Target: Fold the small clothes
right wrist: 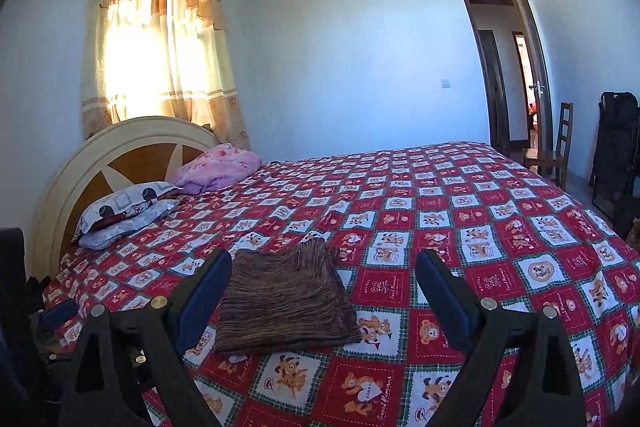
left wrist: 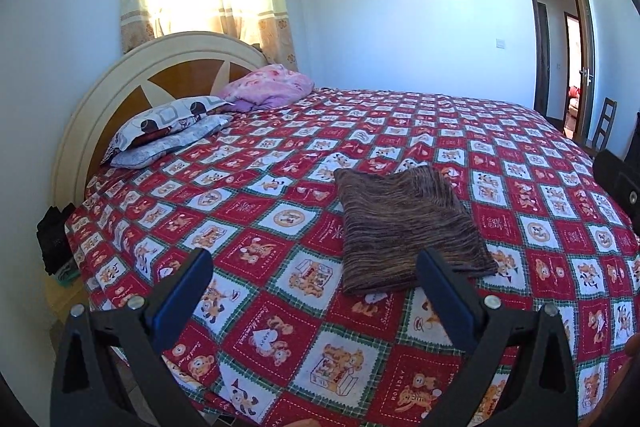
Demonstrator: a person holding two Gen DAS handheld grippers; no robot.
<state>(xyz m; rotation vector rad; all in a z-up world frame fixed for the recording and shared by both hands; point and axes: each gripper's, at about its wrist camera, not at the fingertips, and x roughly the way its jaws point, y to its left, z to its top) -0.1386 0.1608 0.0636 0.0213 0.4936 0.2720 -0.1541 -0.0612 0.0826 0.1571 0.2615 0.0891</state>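
A brown striped garment (left wrist: 408, 227) lies folded into a flat rectangle on the bed's red patterned cover (left wrist: 280, 167). It also shows in the right wrist view (right wrist: 284, 299). My left gripper (left wrist: 316, 267) is open and empty, held above the cover just in front of the garment, whose near right corner sits behind my right finger. My right gripper (right wrist: 324, 275) is open and empty, with the garment lying between and beyond its fingers, closer to the left finger. Neither gripper touches the cloth.
Pillows (left wrist: 168, 127) and a pink blanket (left wrist: 268, 87) lie at the headboard (left wrist: 120, 87) to the far left. An open door (right wrist: 528, 67), a wooden chair (right wrist: 560, 143) and a dark rack (right wrist: 616, 147) stand at the right. Dark items (left wrist: 56, 239) sit beside the bed's left edge.
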